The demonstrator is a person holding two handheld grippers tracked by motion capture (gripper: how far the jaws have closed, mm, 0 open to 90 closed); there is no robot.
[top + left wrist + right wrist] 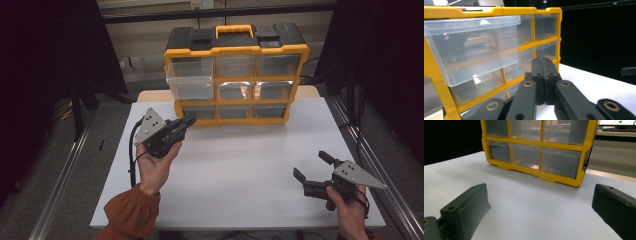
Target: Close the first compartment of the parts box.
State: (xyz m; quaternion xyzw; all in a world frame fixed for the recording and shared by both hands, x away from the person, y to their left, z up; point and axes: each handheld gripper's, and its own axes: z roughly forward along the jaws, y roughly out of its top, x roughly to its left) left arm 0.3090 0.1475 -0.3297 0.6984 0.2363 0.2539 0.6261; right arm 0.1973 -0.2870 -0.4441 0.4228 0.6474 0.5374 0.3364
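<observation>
In the high view, one yellow organizer (236, 75) with nine clear drawers in three rows is standing upright at the far edge of the white worktop (240, 170), its long axis running left-right and its fronts facing the person; the top-left drawer (191, 77) is projecting forward, and no writing is legible. In the left gripper view, the left claw (545, 65) is sitting clenched on nothing just beside that drawer (471, 47). In the right gripper view, the right claw (541, 207) is resting released, well apart from the organizer (536, 147).
</observation>
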